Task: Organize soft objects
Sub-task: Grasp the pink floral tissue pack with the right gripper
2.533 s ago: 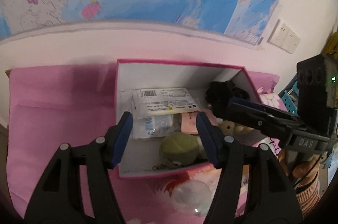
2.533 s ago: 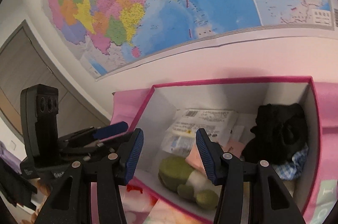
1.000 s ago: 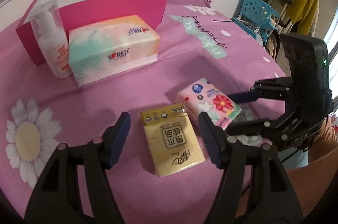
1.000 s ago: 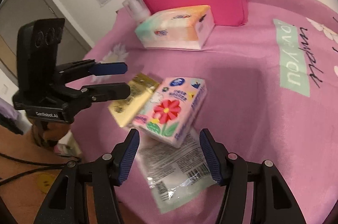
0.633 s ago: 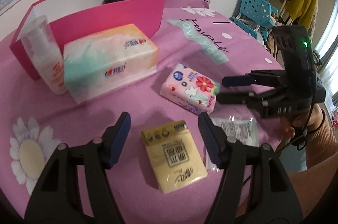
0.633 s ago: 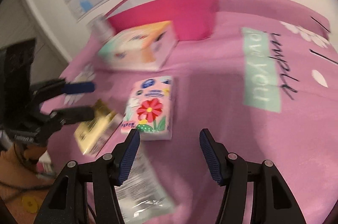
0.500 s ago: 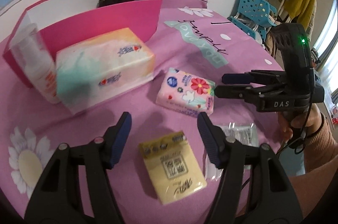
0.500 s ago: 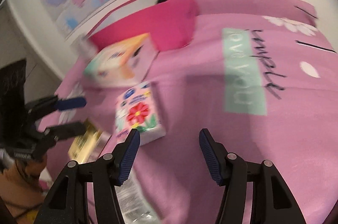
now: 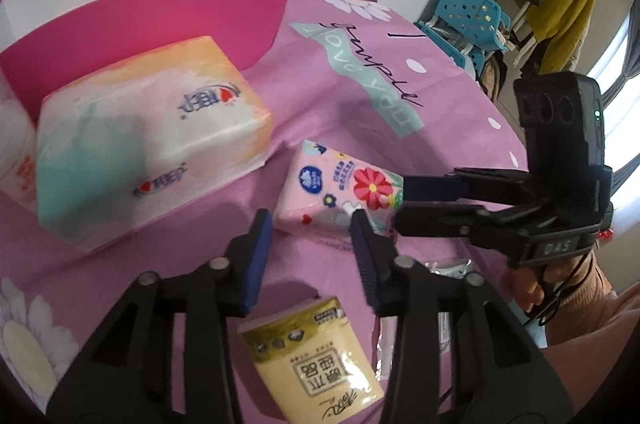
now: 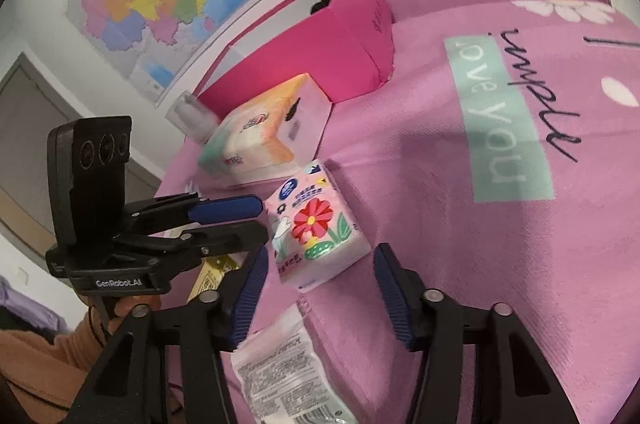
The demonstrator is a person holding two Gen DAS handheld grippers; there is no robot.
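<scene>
The flowered tissue pack (image 9: 340, 196) lies on the pink surface (image 9: 400, 72), just before the pink box (image 9: 160, 24). The left hand-held gripper (image 9: 312, 236) and right hand-held gripper (image 10: 318, 272) flank it, jaws closing, neither gripping, probably to lift it together.

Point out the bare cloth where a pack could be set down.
Free: the pink cloth right of the flowered tissue pack, around the green printed strip. Crowded: the near corner, where the yellow pack, clear wrapper and big tissue pack cluster before the pink box.
</scene>
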